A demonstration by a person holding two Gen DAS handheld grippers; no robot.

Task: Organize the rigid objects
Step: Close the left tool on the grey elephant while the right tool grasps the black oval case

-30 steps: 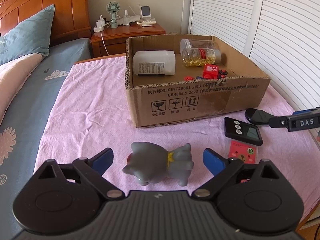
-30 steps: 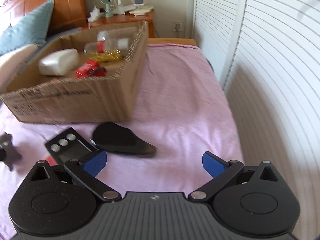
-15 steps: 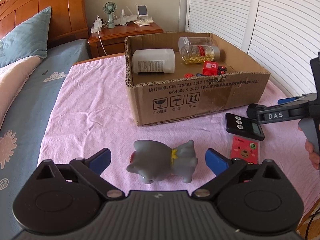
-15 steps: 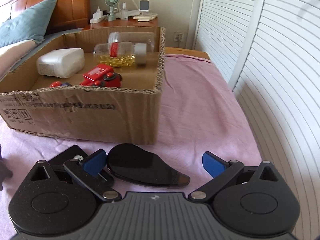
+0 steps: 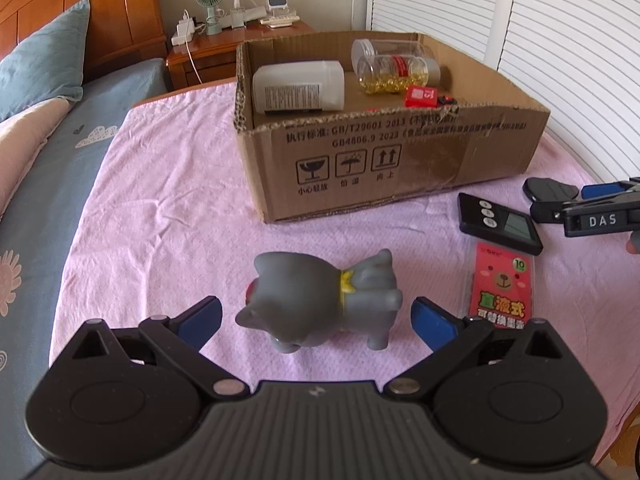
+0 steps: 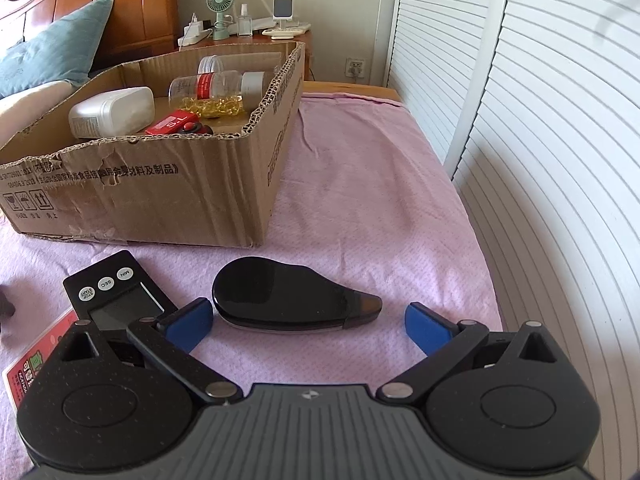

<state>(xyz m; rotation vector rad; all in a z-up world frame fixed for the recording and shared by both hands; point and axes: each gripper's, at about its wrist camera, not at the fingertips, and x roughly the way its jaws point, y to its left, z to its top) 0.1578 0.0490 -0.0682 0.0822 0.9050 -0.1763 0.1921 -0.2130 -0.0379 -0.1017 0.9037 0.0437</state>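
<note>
While both tongs point(image 5: 316, 318) point(image 6: 309, 320) gape empty, the timer point(image 6: 114, 292) reads "MIN", "SEC".

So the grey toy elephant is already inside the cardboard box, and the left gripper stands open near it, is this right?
Not quite. The elephant is not in the box; it lies on the pink cloth in front of it, as the left wrist view shows. The rest holds: the left gripper stands open, its pads on either side of the toy without touching it.
</note>
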